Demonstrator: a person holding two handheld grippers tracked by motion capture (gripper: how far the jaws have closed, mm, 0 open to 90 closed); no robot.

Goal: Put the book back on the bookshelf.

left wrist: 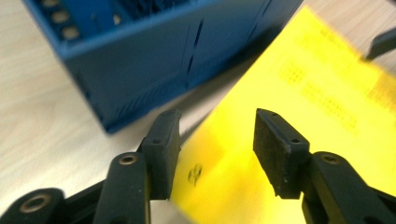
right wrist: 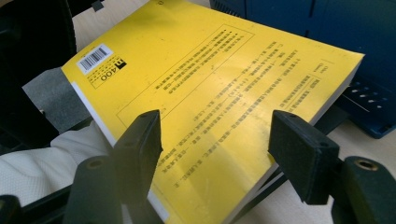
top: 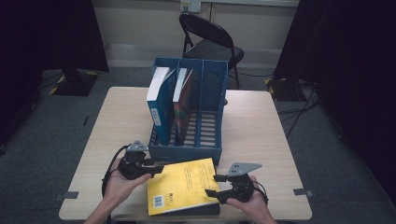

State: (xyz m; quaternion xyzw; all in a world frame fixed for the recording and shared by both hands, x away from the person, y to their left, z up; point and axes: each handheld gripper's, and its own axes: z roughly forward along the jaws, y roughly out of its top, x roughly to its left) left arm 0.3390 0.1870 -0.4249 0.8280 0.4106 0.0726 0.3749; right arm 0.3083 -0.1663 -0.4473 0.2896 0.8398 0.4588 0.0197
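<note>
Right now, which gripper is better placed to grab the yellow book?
Probably right. The right gripper already has open jaws straddling the yellow book at its edge; the left gripper is open at the book's corner beside the blue rack.

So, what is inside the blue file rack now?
The blue file rack holds two upright books, a blue book and a red book; the right compartment looks empty. Their covers are mostly hidden.
</note>
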